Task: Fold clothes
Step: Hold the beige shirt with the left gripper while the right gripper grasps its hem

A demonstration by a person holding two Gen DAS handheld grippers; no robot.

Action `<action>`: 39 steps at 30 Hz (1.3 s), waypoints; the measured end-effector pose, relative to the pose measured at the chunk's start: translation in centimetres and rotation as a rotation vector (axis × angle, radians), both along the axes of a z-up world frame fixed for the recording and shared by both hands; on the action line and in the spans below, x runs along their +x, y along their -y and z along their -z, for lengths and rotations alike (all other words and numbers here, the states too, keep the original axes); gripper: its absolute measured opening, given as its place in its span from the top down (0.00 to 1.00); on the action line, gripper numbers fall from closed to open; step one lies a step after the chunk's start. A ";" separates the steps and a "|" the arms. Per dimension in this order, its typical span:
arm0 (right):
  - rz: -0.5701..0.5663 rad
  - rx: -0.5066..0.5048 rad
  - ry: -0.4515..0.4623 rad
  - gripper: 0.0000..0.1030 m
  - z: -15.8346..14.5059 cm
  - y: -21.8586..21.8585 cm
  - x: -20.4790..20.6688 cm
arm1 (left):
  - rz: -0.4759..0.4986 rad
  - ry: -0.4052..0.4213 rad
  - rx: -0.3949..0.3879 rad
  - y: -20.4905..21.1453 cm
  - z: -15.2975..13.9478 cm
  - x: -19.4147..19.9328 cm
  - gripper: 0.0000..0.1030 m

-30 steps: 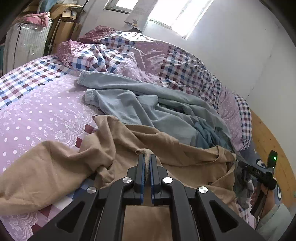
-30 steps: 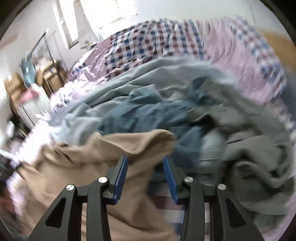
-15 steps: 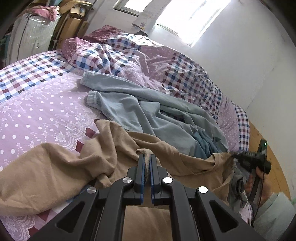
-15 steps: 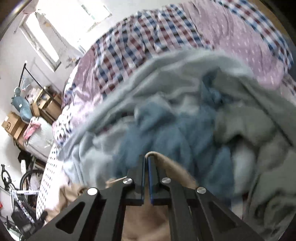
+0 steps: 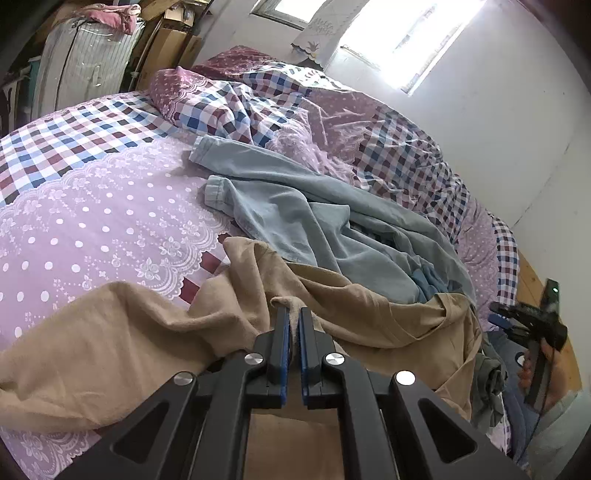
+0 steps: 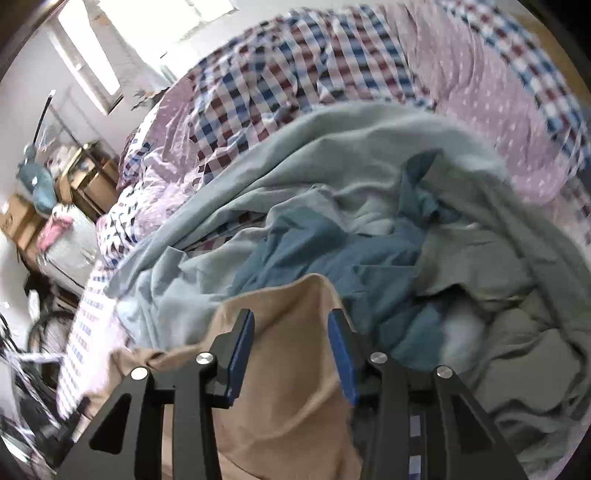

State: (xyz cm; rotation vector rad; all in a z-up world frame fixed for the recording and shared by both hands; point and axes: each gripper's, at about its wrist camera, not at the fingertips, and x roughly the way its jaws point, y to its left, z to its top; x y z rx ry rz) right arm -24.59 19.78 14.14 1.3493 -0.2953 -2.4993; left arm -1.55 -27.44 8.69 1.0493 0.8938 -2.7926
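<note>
Nothing in the room carries writing I can read. The white scalloped paper or cloth hanging at the bright window bears some faint marks near its top that may be lettering, though the glare washes them out too much to make out. The brown cardboard boxes stacked in the corner show bare sides, and so does the brown cardboard box seen from the right wrist. The small green light on the black handheld gripper is a plain dot, with no figure or label beside it.
</note>
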 end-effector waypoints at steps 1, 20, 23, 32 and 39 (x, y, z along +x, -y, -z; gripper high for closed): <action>0.001 0.039 0.010 0.57 0.3 -0.1 0.1 | -0.001 0.001 -0.001 0.0 0.0 0.0 0.97; 0.106 0.623 -0.060 0.97 0.2 1.7 -1.2 | -0.020 0.026 -0.011 -0.1 0.5 -0.2 0.97; 0.154 0.663 -0.025 0.96 2.1 1.4 -2.4 | -0.004 0.093 -0.043 -0.6 1.5 -0.8 0.97; 0.288 0.660 -0.078 0.49 3.0 0.8 -0.4 | 0.020 0.250 -0.069 -0.7 4.0 -1.5 0.96; 0.055 0.361 -0.103 0.50 0.5 3.4 5.2 | 0.017 0.257 -0.045 -0.6 4.0 -1.5 0.96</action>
